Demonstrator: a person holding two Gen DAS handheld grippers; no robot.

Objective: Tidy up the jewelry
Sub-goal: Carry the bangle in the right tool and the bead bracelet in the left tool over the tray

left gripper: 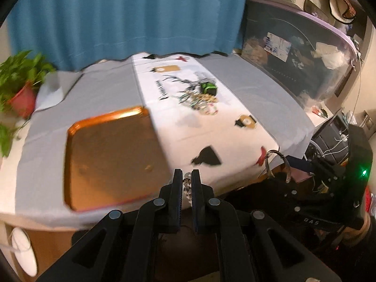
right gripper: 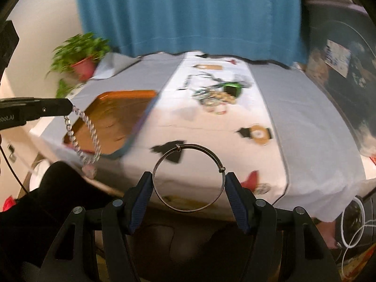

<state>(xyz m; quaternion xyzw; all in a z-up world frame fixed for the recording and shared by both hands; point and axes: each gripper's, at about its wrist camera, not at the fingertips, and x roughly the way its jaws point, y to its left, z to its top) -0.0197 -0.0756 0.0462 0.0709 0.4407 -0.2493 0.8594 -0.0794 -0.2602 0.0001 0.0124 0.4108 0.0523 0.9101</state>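
Note:
My left gripper (left gripper: pixel 187 178) is shut on a clear bead bracelet (left gripper: pixel 187 184), near the table's front edge, right of the orange tray (left gripper: pixel 110 157). In the right wrist view the left gripper (right gripper: pixel 69 108) shows at far left with the bead bracelet (right gripper: pixel 90 138) hanging from it over the tray (right gripper: pixel 117 117). My right gripper (right gripper: pixel 189 181) is shut on a thin silver bangle (right gripper: pixel 189 149), held across its width above the table's front edge. The bangle also shows in the left wrist view (left gripper: pixel 277 162). A pile of jewelry (left gripper: pixel 202 98) (right gripper: pixel 215 98) with a green box (left gripper: pixel 209 88) (right gripper: pixel 232 88) lies mid-table.
The table carries a grey cloth (right gripper: pixel 305 122) with a white printed runner (right gripper: pixel 211 136). A potted plant (left gripper: pixel 21 87) (right gripper: pixel 82 56) stands at the back left. A blue curtain (right gripper: pixel 188 14) hangs behind. A cluttered storage box (left gripper: pixel 293 54) stands to the right.

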